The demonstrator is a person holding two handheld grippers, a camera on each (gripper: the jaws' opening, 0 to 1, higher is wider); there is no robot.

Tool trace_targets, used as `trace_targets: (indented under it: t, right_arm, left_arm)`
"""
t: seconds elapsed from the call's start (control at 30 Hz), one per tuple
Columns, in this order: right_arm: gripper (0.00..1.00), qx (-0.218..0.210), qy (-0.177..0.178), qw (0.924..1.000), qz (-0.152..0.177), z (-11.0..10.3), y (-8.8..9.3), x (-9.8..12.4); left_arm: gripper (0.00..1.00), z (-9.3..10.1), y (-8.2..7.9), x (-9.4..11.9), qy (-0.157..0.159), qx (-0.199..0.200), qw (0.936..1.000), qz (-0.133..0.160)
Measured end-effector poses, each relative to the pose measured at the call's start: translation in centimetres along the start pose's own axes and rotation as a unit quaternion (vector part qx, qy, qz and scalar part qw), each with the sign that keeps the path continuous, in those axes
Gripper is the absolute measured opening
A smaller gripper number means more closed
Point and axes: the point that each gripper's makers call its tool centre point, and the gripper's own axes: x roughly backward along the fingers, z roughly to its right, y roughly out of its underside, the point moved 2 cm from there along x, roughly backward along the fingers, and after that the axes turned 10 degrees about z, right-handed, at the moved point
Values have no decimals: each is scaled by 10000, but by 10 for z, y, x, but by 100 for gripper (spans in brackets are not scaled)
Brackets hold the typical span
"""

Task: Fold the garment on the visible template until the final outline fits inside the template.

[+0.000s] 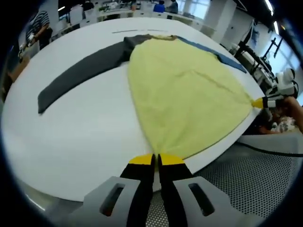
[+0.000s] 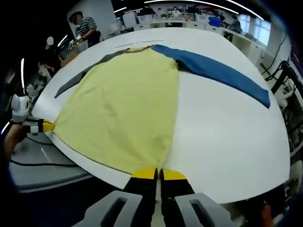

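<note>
The yellow garment is lying spread across the white table, both sleeves outstretched. The left gripper and right gripper are each clamping a hem corner at the table's near edge, with folding seemingly just beginning.

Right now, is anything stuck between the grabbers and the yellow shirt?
No. The left gripper and the right gripper are each already shut on a bottom corner of the yellow shirt, which lies on the white table.
</note>
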Motion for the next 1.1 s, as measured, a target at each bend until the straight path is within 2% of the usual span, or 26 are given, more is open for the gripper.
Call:
trace_targets:
  t: [0.6,0.77,0.9,1.0,1.1]
  right_arm:
    - [0,-113,-62,9998,-146,-4,10,5]
    - [1,-236,-112,9996,-98,-4,8,9]
    - [19,-121,-96,9998,102,0,-2,14]
    - [27,-174,-305,9988,349,-3,-14,18]
    - [38,-122,-421,9977,507,-4,-25,22]
  left_arm:
    - [1,3,10,7,4,63,9999,-92]
    - [2,4,7,10,88,-22,10000,-31]
    - [12,4,-2,12,188,-137,9996,179]
    - [18,10,-12,13,424,-147,9978,487]
    - [25,13,-20,15,503,-161,9962,688]
